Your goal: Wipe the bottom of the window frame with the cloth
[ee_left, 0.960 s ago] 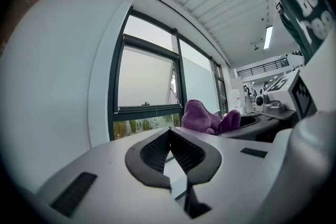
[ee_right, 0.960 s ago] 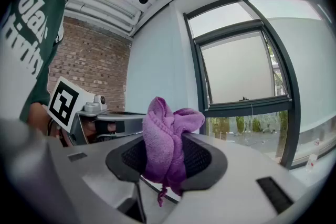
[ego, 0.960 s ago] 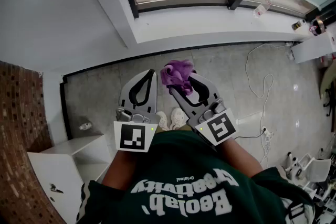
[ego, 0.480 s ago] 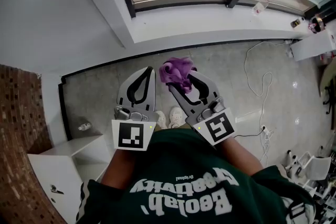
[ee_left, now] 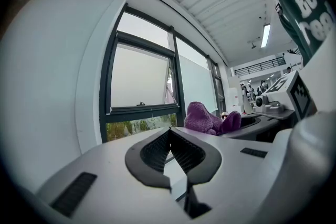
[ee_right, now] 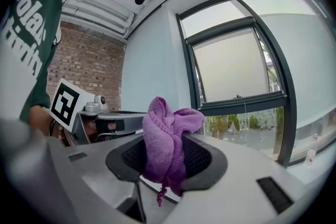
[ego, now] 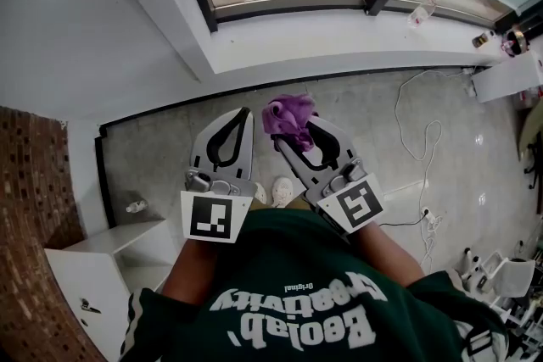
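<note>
- right tongs [ego: 294,134] clamped on crumpled purple terry cloth [ego: 287,112]; left tongs [ego: 243,116] closed together, empty
- next, I'd say: reach forward and press cloth flat along black window frame's bottom rail [ego: 288,7] — long even strokes

Head cam looks steeply down; gripper cams face up along jaws; all share prob. same window frame [ee_left: 142,108].

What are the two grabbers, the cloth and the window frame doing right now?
Left gripper: shut, nothing in it.
Right gripper: shut on the cloth.
Cloth: bunched up, pinched in the right gripper, held above the floor.
Window frame: its bottom is not touched by the cloth yet.
</note>
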A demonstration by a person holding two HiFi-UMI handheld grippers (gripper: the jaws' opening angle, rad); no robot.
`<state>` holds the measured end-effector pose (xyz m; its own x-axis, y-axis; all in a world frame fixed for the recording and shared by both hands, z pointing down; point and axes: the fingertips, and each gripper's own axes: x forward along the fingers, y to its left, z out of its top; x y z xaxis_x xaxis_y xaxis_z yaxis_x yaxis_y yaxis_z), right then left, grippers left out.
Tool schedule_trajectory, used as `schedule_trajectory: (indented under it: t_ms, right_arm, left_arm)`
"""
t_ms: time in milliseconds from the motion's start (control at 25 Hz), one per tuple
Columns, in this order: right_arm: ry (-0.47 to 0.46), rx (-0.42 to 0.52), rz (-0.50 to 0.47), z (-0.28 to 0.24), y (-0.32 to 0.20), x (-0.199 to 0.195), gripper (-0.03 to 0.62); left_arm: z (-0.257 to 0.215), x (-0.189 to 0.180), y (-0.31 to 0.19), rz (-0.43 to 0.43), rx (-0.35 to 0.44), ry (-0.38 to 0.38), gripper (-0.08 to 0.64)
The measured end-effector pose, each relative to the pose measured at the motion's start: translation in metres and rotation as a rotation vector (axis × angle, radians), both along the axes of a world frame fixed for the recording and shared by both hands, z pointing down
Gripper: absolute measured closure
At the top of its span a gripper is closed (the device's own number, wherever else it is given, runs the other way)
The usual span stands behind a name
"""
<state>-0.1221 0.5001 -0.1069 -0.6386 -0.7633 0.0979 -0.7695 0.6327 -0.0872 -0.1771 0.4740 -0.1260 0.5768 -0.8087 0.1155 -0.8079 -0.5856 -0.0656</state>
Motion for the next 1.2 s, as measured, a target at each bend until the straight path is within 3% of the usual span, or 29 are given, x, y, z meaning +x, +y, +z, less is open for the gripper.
schedule_trajectory:
  t_ms: [560,680,800,1080,1200]
  right_arm:
    - [-0.031,-0.062,0.022,0.021,-0.04,0.043,0.419]
    - [-0.052,-0.062,0.048,0.026,-0.066,0.045,0.419]
    - [-0.002,-0.115,0.053,0.04,-0.091,0.048,0.419]
    - [0.026,-0.144,0.088,0.054,-0.184,0.039,0.419]
    - [0.081,-0.153,0.094,0.06,-0.231,0.027,0.419]
  left_arm:
    - [0.011,0.035,-0.026,-0.007,0.011,-0.041,0.551]
    - [0.017,0.035,-0.051,0.003,0.001,-0.03,0.551]
    - [0.026,0.035,-0.082,0.006,-0.027,-0.014,0.551]
    - [0.041,0.032,-0.185,0.074,-0.057,0.002,0.551]
    - [0.041,0.028,-0.236,0.11,-0.053,0.001,0.551]
